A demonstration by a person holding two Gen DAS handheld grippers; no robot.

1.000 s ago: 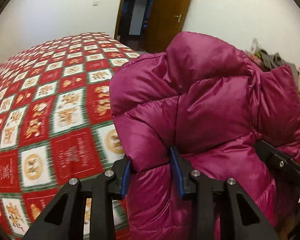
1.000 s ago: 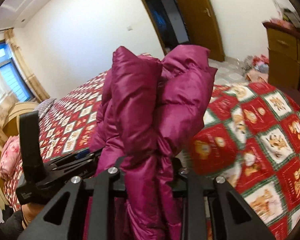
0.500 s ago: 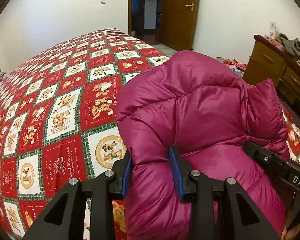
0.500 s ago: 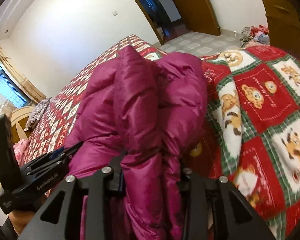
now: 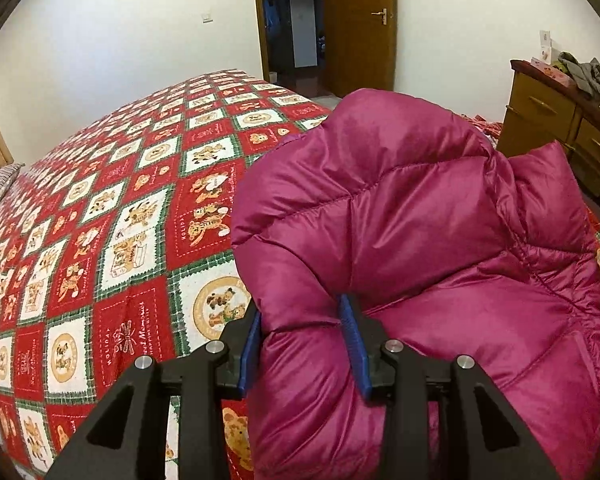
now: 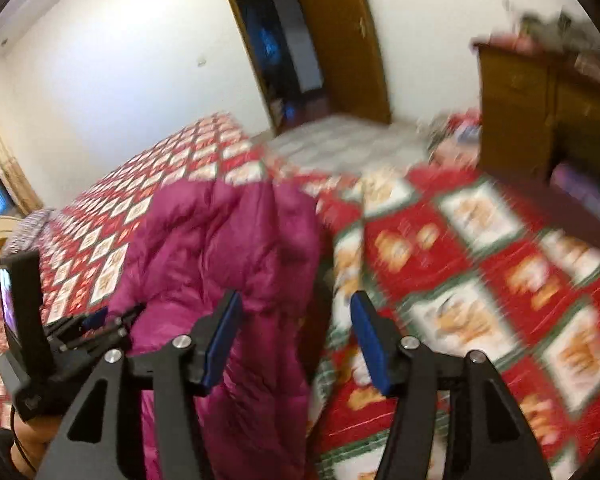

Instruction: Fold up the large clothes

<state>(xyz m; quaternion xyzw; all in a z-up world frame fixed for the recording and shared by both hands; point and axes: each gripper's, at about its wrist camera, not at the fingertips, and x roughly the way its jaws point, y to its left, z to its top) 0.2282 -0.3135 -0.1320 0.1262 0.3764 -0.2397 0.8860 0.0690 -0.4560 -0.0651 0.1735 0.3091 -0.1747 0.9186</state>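
A magenta puffer jacket (image 5: pixel 412 240) lies bunched on the bed near its near edge. My left gripper (image 5: pixel 304 340) is shut on a thick fold of the jacket between its blue pads. In the right wrist view the jacket (image 6: pixel 228 248) sits left of centre. My right gripper (image 6: pixel 296 340) is open, its left pad touching the jacket's side, nothing clamped. The left gripper's body (image 6: pixel 60 340) shows at the left of the right wrist view. That view is motion blurred.
The red, white and green patchwork quilt (image 5: pixel 100 220) covers the bed. A wooden dresser (image 5: pixel 548 116) with clothes on top stands at the right. An open doorway and brown door (image 5: pixel 356 28) are at the back. A pillow (image 5: pixel 0 188) lies far left.
The jacket has come down from held-up onto the bed. My right gripper has opened and let go of the jacket. My left gripper still clamps its fold.
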